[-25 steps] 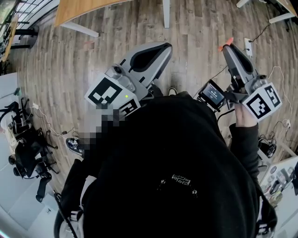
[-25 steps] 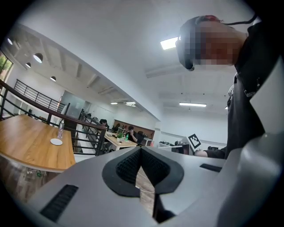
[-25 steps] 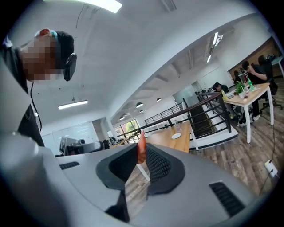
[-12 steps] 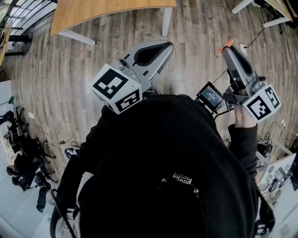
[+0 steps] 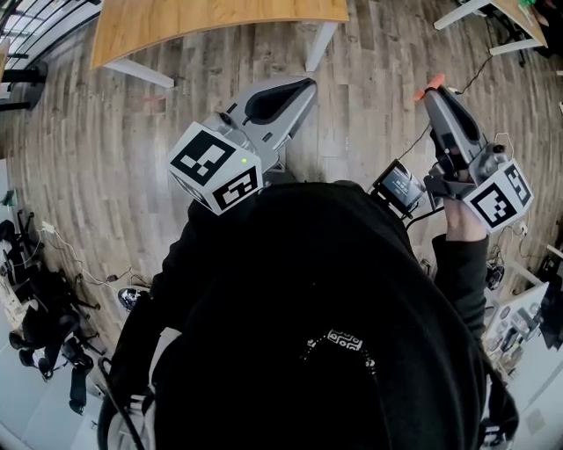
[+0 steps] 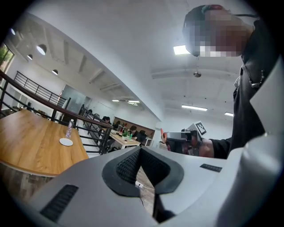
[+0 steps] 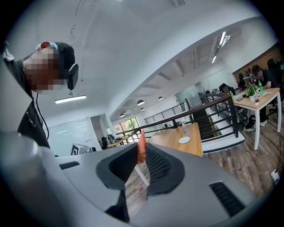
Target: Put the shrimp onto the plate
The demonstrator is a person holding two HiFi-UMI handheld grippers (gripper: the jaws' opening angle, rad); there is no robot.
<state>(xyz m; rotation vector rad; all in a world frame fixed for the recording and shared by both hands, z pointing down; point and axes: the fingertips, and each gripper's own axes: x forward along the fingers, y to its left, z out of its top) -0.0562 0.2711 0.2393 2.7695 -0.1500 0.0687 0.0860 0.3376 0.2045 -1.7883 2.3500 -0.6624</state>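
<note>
An orange shrimp [image 7: 141, 146] sticks up between the pads of my right gripper [image 7: 142, 153], which is shut on it; in the head view the shrimp [image 5: 432, 83] shows at that gripper's tip [image 5: 435, 90]. A small white plate [image 7: 184, 140] lies on a wooden table [image 7: 195, 144] ahead, beside a clear bottle [image 7: 186, 129]. The left gripper view shows the same plate [image 6: 66, 142] on the table [image 6: 31, 146]. My left gripper [image 5: 303, 85] is held up over the floor, jaws together at the tip with nothing in them. Both grippers are well short of the table.
The wooden table [image 5: 220, 22] stands on white legs [image 5: 321, 44] over a plank floor. A black railing [image 7: 213, 115] runs behind it. Cables [image 5: 519, 158] trail on the floor at the right, and black gear [image 5: 35, 308] lies at the left. People sit at a far desk [image 7: 262, 95].
The wooden table has come further into the head view at the top. Both grippers keep about the same pose, and the shrimp stays in the right one.
</note>
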